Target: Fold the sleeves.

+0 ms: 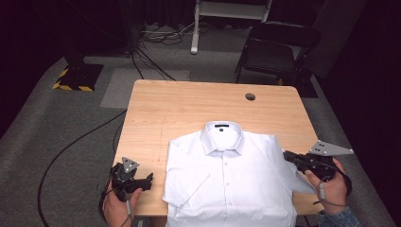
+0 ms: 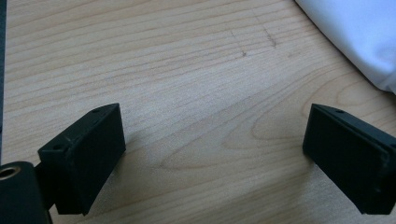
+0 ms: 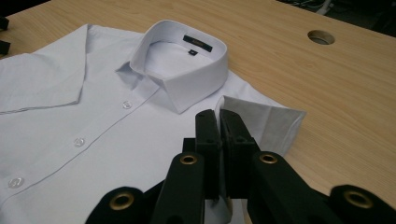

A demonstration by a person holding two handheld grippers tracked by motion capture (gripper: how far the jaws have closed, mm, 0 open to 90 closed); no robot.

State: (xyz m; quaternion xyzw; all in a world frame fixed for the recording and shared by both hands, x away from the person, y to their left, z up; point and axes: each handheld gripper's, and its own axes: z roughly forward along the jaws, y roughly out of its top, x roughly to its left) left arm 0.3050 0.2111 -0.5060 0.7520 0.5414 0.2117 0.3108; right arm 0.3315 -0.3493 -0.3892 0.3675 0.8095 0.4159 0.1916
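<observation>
The shirt (image 1: 231,177) lies face up on the near half of the desk (image 1: 189,101), collar away from the person, its long axis running from collar to hem toward the person. The right gripper (image 1: 288,157) is at the shirt's right sleeve (image 3: 268,119) with its jaws pressed together and white cloth at their tips, so it seems pinched on that sleeve. The left gripper (image 1: 150,178) rests on bare wood just beside the folded left sleeve (image 1: 187,177), jaws spread wide and empty, the shirt's edge lying to their right.
</observation>
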